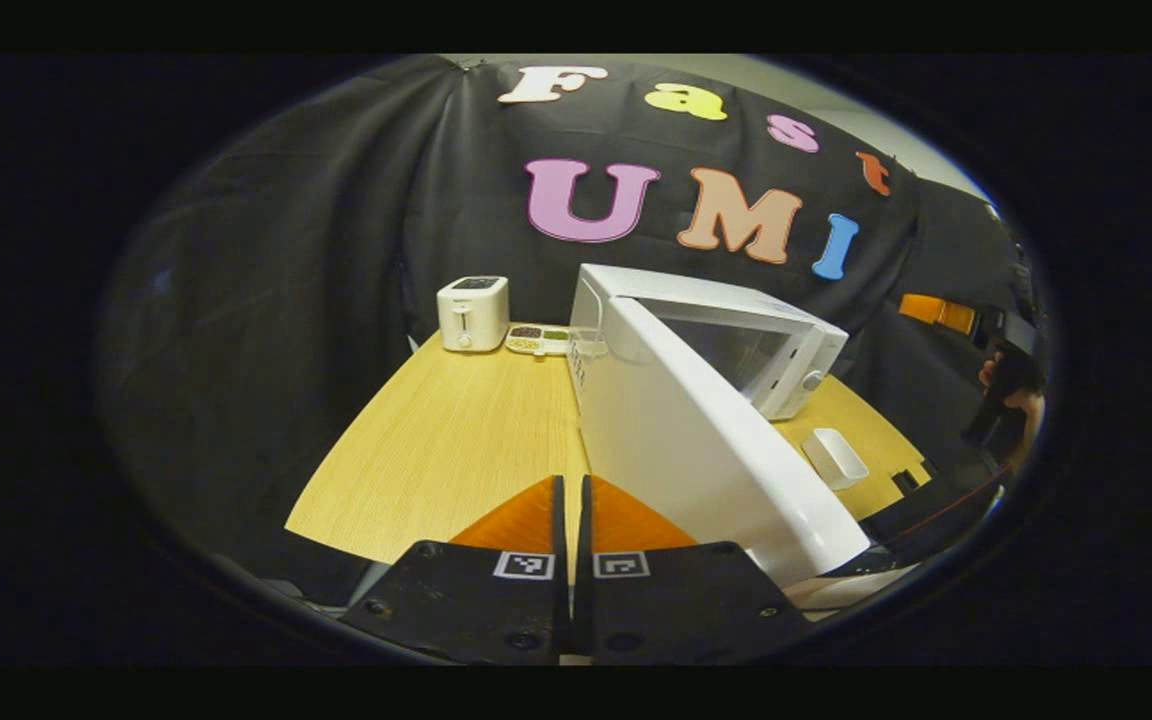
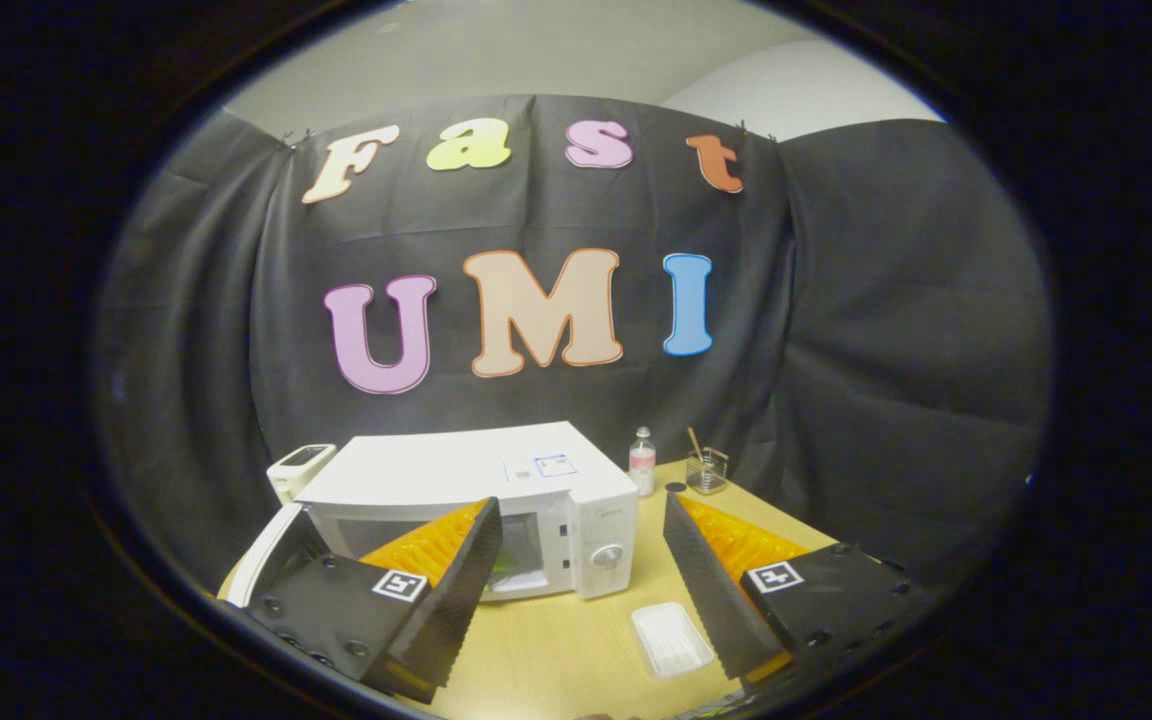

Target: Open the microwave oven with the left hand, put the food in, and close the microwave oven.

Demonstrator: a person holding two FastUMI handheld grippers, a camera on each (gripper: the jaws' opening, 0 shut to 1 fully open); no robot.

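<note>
We've got the microwave (image 2: 476, 500) mid-table with its door (image 1: 706, 440) swung open, left gripper (image 1: 572, 520) pinched shut on nothing beside the door, right gripper (image 2: 581, 570) spread wide above the white tray (image 2: 671, 637) near the front edge, probably for grabbing it.

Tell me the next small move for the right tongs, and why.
Probably lower the right tongs onto the white tray and close on it. The microwave door already stands open, the right tongs are open and empty above the table, and the tray lies on the table in front of the oven, not yet inside. The left tongs are shut and empty.
</note>
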